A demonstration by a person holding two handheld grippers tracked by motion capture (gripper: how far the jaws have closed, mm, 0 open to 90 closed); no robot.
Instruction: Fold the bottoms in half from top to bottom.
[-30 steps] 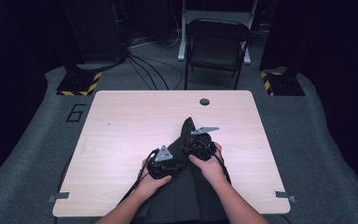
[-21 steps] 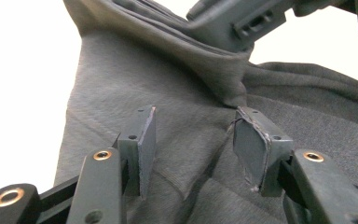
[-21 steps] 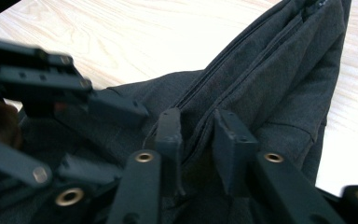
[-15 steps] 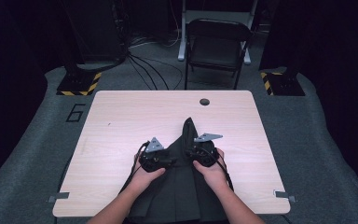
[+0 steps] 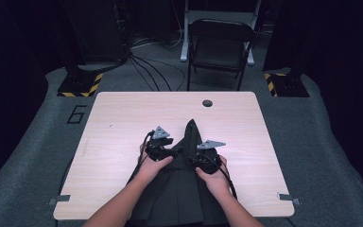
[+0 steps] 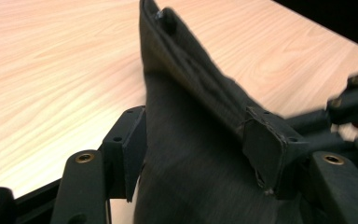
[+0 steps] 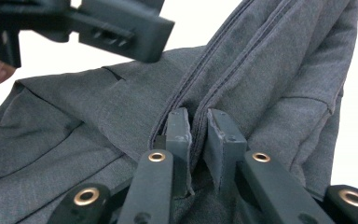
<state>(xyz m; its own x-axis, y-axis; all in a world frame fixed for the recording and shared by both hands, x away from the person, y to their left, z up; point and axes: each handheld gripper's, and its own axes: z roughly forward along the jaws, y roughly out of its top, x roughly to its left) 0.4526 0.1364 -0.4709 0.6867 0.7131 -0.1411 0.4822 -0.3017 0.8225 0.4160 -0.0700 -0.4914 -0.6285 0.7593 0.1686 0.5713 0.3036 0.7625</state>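
Garment (image 5: 177, 189), dark grey, lay on the table's (image 5: 123, 118) near edge, folding incomplete. Right tongs (image 7: 196, 135) were clenched on its stitched seam; left tongs (image 6: 200, 140) were just opening, spread astride the cloth.

A garment (image 5: 177, 189) is lying on the near middle of the bench (image 5: 123, 118), its lower part hanging over the near edge and its tip pointing toward the far side. The left hand-held gripper (image 5: 174, 152) is sitting at the garment's left edge, the right hand-held gripper (image 5: 189, 158) just to its right, over the cloth. A hole (image 5: 207, 102) is sitting in the bench near its far edge. A chair (image 5: 221, 49) is standing on the floor behind the bench.
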